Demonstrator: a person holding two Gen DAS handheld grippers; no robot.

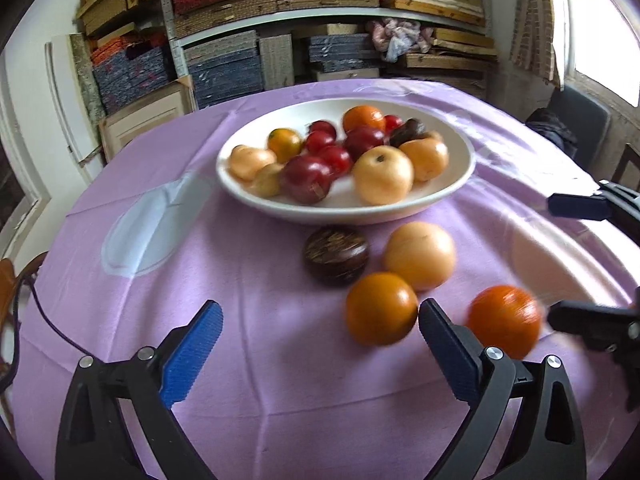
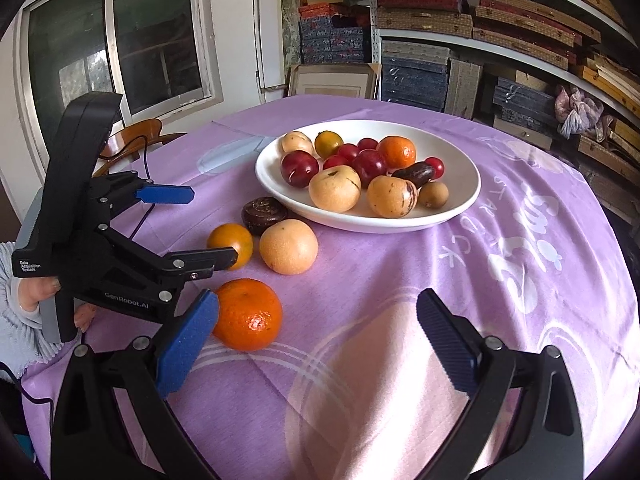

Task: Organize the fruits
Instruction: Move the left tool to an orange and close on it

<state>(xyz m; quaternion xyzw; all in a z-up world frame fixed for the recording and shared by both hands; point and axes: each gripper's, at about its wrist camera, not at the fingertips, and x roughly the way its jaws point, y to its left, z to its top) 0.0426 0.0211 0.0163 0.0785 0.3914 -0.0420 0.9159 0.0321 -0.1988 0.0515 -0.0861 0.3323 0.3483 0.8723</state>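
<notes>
In the left wrist view, the left gripper is seen with its jaws spread wide and nothing between them, low over the purple tablecloth. Four fruits lie loose on the cloth in front of the white bowl: a dark brown fruit, a pale round fruit, a glossy orange fruit just beside the right finger, and a blurred mandarin further right. The bowl is already filled with red, orange and yellow fruit. The glossy orange fruit is judged the nearest target; the jaws would best be shifted rightward so that it is centred between the pads before closing, and closed gently, since a round smooth fruit may roll or squirt out.

In the right wrist view, the right gripper is likewise held open and empty, with the mandarin touching or just beside its left pad rather than between the fingers. The left gripper is seen from the side, also spread. On its body, "Data Acquisition System" and "GenRobot.AI" can be read. White lettering on the tablecloth reads roughly "STARUCK"; the larger script beside it cannot be made out.
</notes>
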